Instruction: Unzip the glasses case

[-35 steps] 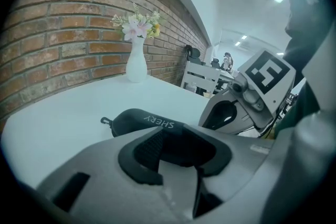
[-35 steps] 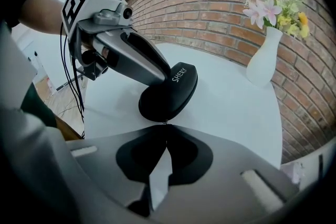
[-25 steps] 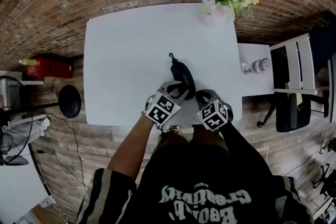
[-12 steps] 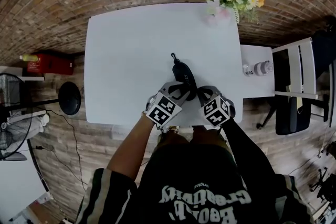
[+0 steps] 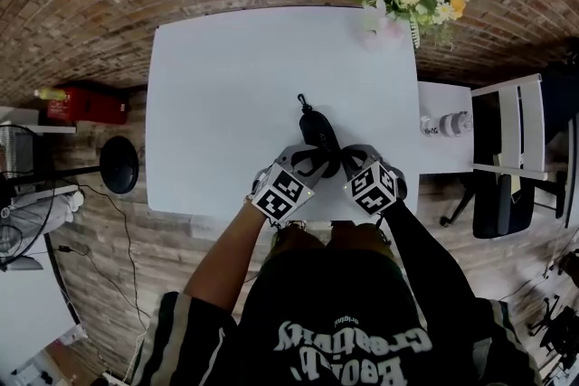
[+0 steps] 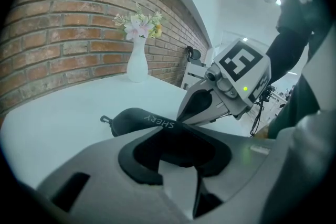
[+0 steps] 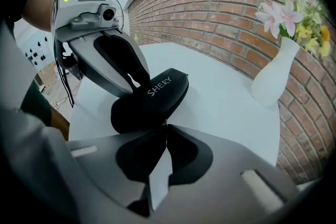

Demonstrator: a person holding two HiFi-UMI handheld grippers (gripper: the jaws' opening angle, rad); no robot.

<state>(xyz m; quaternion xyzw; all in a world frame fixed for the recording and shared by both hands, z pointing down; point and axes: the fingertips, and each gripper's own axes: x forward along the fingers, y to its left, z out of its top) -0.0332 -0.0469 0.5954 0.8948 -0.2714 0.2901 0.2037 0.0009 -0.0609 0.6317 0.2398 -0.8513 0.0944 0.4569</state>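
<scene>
While my left gripper (image 5: 306, 160) clamps the near end of the glasses case (image 5: 318, 133), jaws partway apart with the black shell filling the space between the pads, I judge it to be there as an anchor, so the case cannot slide on the white desk (image 5: 217, 77) when the zip is pulled. The case lies near the desk's front edge, right of centre, its loop end pointing away from me. To its right, my right gripper (image 5: 342, 162) has its jaws pinched together against the case's side seam. A tiny metal bit shows at the tips (I take it for the zipper pull (image 7: 164, 123), though it is too small to be sure). Further right, a vase of flowers (image 5: 391, 24) stands well apart at the far corner.
</scene>
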